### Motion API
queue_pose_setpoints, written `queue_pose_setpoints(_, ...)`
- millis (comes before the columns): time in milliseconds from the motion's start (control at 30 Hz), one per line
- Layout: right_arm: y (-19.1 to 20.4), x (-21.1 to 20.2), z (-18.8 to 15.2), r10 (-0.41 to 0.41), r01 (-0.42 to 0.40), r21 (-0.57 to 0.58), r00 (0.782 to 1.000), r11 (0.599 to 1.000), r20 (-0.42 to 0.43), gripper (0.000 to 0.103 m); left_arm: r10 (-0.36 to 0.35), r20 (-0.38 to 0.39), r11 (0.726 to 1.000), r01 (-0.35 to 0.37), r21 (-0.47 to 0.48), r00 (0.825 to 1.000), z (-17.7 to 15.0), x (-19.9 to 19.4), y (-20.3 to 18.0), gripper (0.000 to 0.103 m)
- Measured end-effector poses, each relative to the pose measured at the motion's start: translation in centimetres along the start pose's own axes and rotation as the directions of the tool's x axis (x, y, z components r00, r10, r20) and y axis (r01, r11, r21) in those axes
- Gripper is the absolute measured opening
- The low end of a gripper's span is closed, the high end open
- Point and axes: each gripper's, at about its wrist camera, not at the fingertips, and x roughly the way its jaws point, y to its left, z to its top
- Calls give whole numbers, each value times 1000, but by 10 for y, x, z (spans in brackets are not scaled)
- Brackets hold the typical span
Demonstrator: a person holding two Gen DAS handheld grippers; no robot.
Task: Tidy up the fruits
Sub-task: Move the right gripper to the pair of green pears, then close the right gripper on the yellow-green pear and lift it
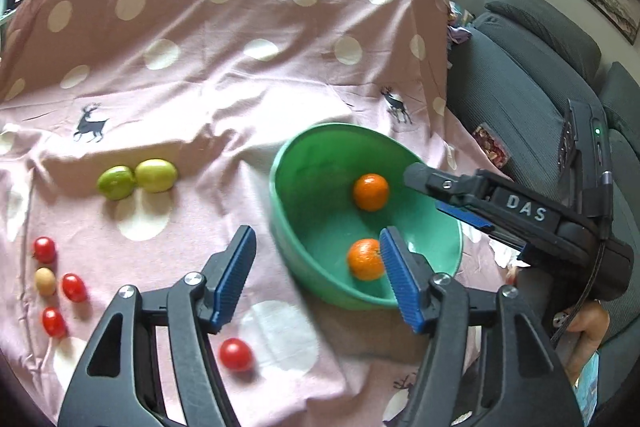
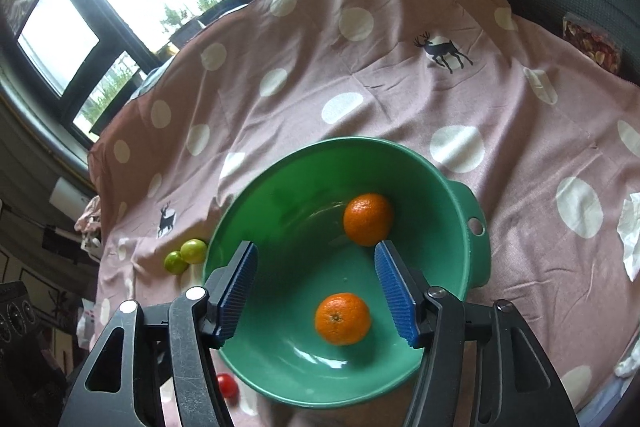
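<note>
Our released grippers, left and right, hover over the bowl; a careless knock could spill its oranges.

Left gripper: jaws spread wide, nothing between the blue pads, pointing toward 12 o'clock.
Right gripper: jaws spread wide, empty, pointing down and toward 12 o'clock.

fruit and green bowl on spotted cloth
</note>
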Motion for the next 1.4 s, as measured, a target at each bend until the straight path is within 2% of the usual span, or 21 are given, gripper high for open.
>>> queue_pose_setpoints(167,31,1,-5,107,-107,-49,994,993,-6,75,103,39,988,-97,-121,994,-9,-39,54,69)
queue_pose_setpoints(333,71,14,-16,163,-169,-122,985,978,-57,75,203,43,950,-186,-252,978,-31,-65,109,74)
queue_pose_setpoints(467,104,35,-29,166,-186,-188,979,964,-114,75,298,12,911,-280,-303,955,-47,-69,141,74)
queue_pose_setpoints(567,122,59,-38,173,-208,-191,967,959,-185,75,340,-32,892,-333,-306,940,-51,-63,160,74)
queue_pose_setpoints(633,135,79,-41,140,-193,-209,960,959,-242,75,366,-49,876,-362,-320,929,-53,-62,170,74)
queue_pose_setpoints(733,153,108,-40,76,-143,-217,954,966,-291,75,348,-53,880,-346,-326,936,-55,-61,178,74)
queue_pose_setpoints(833,164,143,-32,54,-114,-170,945,979,-322,75,329,-63,884,-331,-329,942,-54,-59,182,73)
queue_pose_setpoints(867,165,153,-29,29,-82,-156,948,984,-318,73,331,-63,883,-333,-331,941,-55,-58,183,73)
queue_pose_setpoints(900,167,163,-26,-9,-41,-154,950,987,-313,67,336,-66,880,-338,-333,940,-55,-58,185,73)
queue_pose_setpoints(1000,175,187,-22,-124,63,-209,948,976,-294,57,344,-77,873,-349,-341,936,-55,-58,188,73)
queue_pose_setpoints(1033,175,193,-22,-137,76,-208,946,975,-295,55,340,-78,875,-346,-340,937,-55,-57,189,73)
queue_pose_setpoints(1100,175,202,-22,-139,73,-215,940,974,-311,55,330,-77,881,-336,-333,941,-55,-58,189,73)
queue_pose_setpoints(1200,176,208,-21,-170,101,-236,941,966,-291,54,317,-70,883,-321,-343,946,-54,-59,189,73)
queue_pose_setpoints(1267,175,210,-23,-153,82,-234,940,969,-304,50,304,-70,889,-309,-338,950,-54,-58,188,73)
queue_pose_setpoints(1400,172,205,-28,-145,67,-245,938,967,-316,47,327,-72,883,-331,-331,942,-54,-58,188,73)
